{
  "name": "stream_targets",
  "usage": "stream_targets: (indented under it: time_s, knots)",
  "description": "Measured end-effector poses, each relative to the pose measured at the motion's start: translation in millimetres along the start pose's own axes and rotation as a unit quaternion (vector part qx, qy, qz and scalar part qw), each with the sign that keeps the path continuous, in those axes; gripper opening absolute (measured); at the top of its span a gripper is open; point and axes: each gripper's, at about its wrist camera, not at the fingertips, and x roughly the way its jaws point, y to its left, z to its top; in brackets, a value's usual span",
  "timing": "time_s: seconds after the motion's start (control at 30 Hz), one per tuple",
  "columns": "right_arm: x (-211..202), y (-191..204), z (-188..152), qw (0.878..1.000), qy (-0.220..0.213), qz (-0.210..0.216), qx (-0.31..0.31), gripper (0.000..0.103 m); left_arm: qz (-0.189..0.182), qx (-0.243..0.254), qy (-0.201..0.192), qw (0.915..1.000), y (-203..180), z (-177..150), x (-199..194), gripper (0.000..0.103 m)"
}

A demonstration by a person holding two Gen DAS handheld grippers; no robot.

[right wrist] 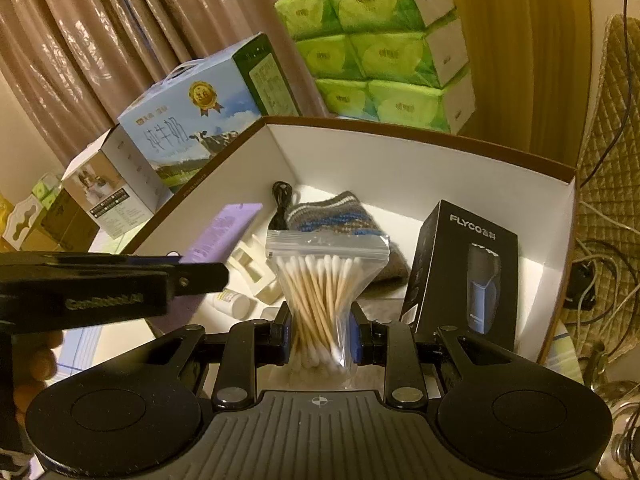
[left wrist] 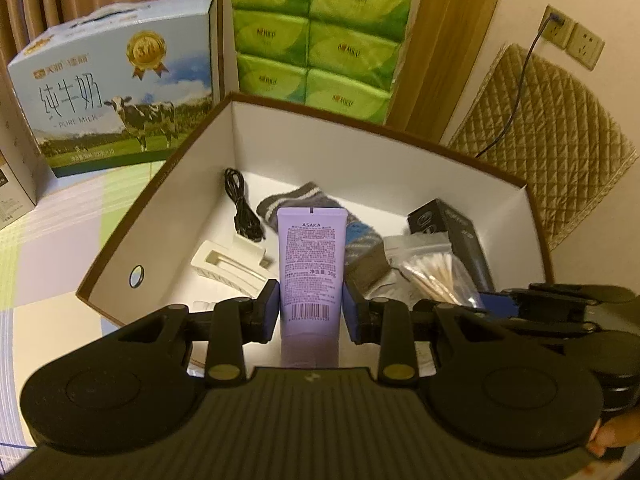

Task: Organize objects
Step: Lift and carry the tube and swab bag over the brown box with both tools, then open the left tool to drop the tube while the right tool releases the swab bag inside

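Big box [left wrist: 400, 160], open top, white inside, sits just ahead of both grippers. It's stiff card and prob light; not something to take by the jaws.

Black shaver carton [right wrist: 464, 276], stiff and boxy, likely the heaviest item. It stands upright inside the box, ahead and to the R of the right gripper [right wrist: 320, 330]; best taken across its narrow sides.

Striped sock [right wrist: 336, 212], soft and floppy, lies at the far side; pinch anywhere.

Purple tube [left wrist: 312, 264]: left gripper [left wrist: 311, 312] is nearly closed on it, pads against both sides near the cap end, crimped end pointing away over the box. Smooth plastic, squashy, light, so it could slip if squeezed hard.

Bag of cotton swabs [right wrist: 320, 292]: right gripper is clamped round its middle, pinching the film in at the waist. Very light, slippery film, zip end away from the gripper.

White clip [left wrist: 228, 268] and black cable [left wrist: 240, 208] lie on the box floor.

Views: right wrist alone shows the shaver carton's front, a small white bottle [right wrist: 232, 302] and the tube from its side. Left wrist alone shows the tube's printed face and wall sockets [left wrist: 572, 36].
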Motion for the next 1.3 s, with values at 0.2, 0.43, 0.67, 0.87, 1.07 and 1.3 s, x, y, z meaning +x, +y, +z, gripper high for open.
stream_targets:
  time_s: [0.2, 0.43, 0.67, 0.87, 1.07, 1.3]
  knots:
    - [9, -3, 2, 1.0, 0.007, 0.001, 0.004, 0.024, 0.005, 0.011, 0.02, 0.9997, -1, -1, 17, 0.029]
    - [14, -4, 2, 1.0, 0.014, 0.004, 0.007, 0.024, 0.01, 0.019, 0.037, 0.9991, 2, -4, 30, 0.028]
    - [18, -3, 3, 1.0, 0.018, 0.008, 0.013, 0.024, 0.024, 0.039, 0.027, 0.9986, 5, -2, 26, 0.038]
    - [21, 0, 2, 1.0, 0.02, 0.012, 0.014, 0.024, 0.034, 0.034, 0.025, 0.9985, 13, -3, 21, 0.046]
    - [23, 3, 4, 1.0, 0.005, 0.021, 0.018, 0.037, 0.042, 0.03, 0.019, 0.9985, 18, -4, 15, 0.061]
    - [16, 3, 3, 1.0, -0.009, 0.019, 0.013, 0.066, 0.054, 0.023, 0.014, 0.9982, 23, -5, 5, 0.075]
